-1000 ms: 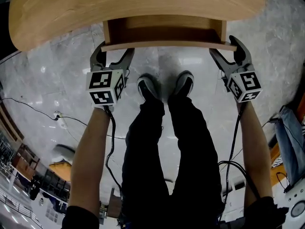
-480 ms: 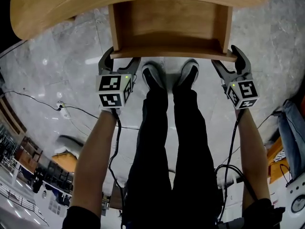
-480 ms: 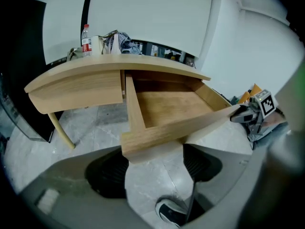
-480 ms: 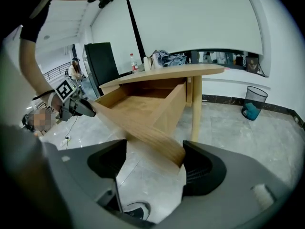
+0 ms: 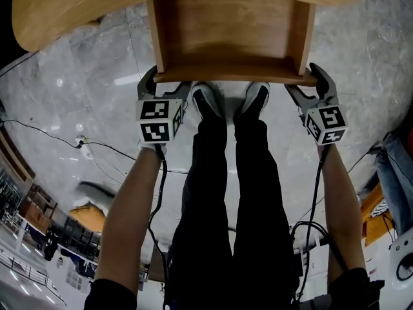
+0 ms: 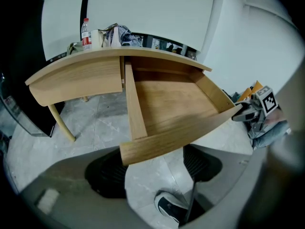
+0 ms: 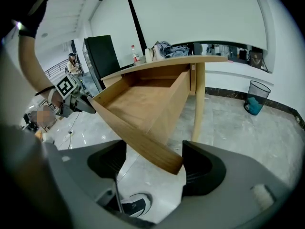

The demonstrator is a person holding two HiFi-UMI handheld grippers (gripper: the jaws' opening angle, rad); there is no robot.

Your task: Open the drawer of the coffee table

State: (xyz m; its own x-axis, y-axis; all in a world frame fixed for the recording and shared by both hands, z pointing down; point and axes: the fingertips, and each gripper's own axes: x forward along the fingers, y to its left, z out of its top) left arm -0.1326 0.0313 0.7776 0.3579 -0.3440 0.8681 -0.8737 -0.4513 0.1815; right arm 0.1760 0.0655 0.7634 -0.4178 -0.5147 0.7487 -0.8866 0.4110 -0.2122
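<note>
The coffee table's wooden drawer (image 5: 232, 34) stands pulled out from under the rounded tabletop (image 5: 77, 11), and its inside is bare. The left gripper (image 5: 166, 86) straddles the left end of the drawer front (image 5: 235, 77) with its jaws open. The right gripper (image 5: 308, 82) straddles the right end the same way. In the left gripper view the drawer front (image 6: 176, 137) crosses the wide gap of the left gripper (image 6: 155, 168). In the right gripper view the drawer front's end (image 7: 162, 154) sits inside the right gripper (image 7: 152, 161), close to the right pad (image 7: 202, 168).
The person's shoes (image 5: 205, 102) stand on the marble floor just under the drawer front. A cable (image 5: 84, 154) trails on the floor at left. A bottle (image 6: 86, 32) and bundled cloth (image 6: 116, 35) sit on the tabletop. A table leg (image 7: 199, 104), a bin (image 7: 256, 98) and a black cabinet (image 7: 102, 56) stand around.
The drawer has slid much farther out of the table toward the person. Both grippers have moved back with its front.
</note>
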